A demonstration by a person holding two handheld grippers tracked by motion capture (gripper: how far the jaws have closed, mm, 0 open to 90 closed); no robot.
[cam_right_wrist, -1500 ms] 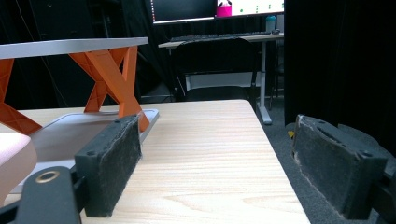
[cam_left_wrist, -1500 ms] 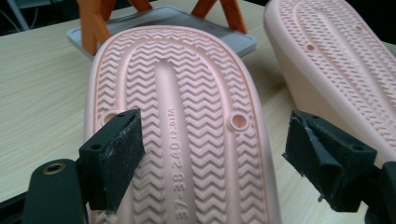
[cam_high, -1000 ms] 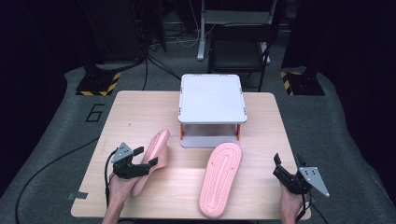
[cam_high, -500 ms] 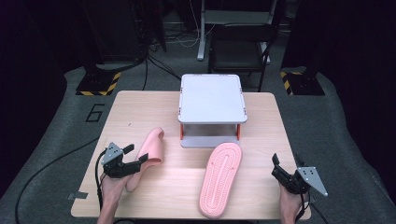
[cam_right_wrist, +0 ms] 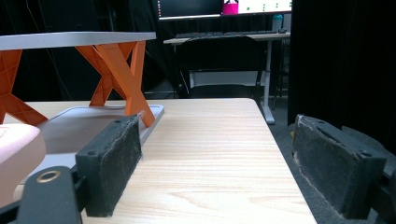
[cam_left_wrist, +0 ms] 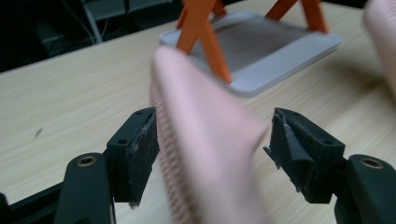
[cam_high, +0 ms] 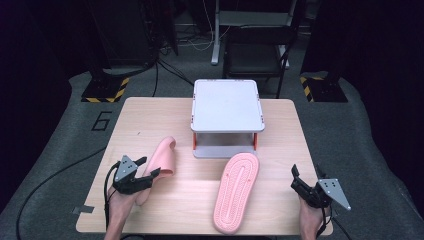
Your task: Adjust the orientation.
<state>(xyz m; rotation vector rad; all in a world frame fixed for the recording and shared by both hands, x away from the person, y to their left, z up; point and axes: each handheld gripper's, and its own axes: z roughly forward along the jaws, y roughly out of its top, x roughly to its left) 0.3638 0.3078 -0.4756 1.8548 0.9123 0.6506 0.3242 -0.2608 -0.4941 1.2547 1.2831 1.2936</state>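
**A:** On the light wooden table, where does the left gripper work?

**B:** Near the front-left corner, with bare wood to its left and toward the far edge. A pink slipper stands on its side between the jaws, toe end pointing toward the grey two-tier rack at the table's middle.

**A:** Is the slipper gripped?

**B:** Not fully. In the left gripper view the jaws have just been closing around the slipper; the left pad sits against its ribbed sole, while a gap shows before the right pad.

**A:** How does the slipper look?

**B:** Soft, pale pink, smooth on one face, ridged on the other.

**A:** And the other side?

**B:** A second pink slipper lies sole-up just before the rack's lower tray, its heel near the front edge. The right gripper hovers at the front-right corner, jaws wide and empty, open wood between it and that slipper.
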